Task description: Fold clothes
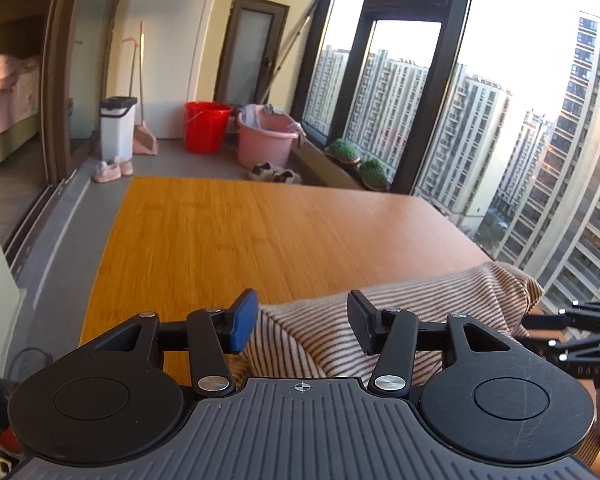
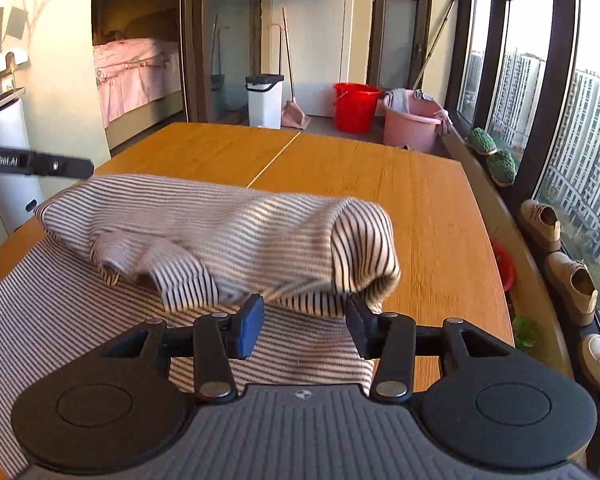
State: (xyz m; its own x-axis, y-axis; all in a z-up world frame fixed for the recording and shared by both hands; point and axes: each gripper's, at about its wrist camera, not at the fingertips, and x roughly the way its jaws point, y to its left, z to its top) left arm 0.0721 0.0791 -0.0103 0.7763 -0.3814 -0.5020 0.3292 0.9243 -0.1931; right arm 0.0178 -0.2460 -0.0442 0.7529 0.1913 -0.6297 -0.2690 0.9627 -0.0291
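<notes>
In the left wrist view, the left gripper (image 1: 303, 322) hangs low over the near edge of the wooden table (image 1: 228, 236), its fingers (image 1: 244, 320) standing apart with nothing pinched; the striped garment (image 1: 400, 304) lies beneath and between them, bunched into a mound that runs off toward the right edge of the table. The pads do not press on the cloth. At the far right edge of this view, part of the right gripper (image 1: 580, 332) shows just past the garment. Beyond the table, on the floor, stand a white bin (image 1: 117, 128), a red bucket (image 1: 206, 126) and a pink tub (image 1: 266, 140), and tall buildings show through the window. In the right wrist view, the right gripper (image 2: 305, 326) points down at the striped garment (image 2: 228, 232), which lies on the table (image 2: 420, 200) with its upper layer folded over into a loose roll across a flat striped layer spread toward the near left. The fingers (image 2: 250, 326) stand partly open, the rolled hem of the cloth just ahead of their tips and the flat layer under them; nothing is clamped. The left gripper (image 2: 40, 166) reaches in from the left edge beside the garment's far corner. Shoes (image 2: 544, 224) sit along the window sill at right.
</notes>
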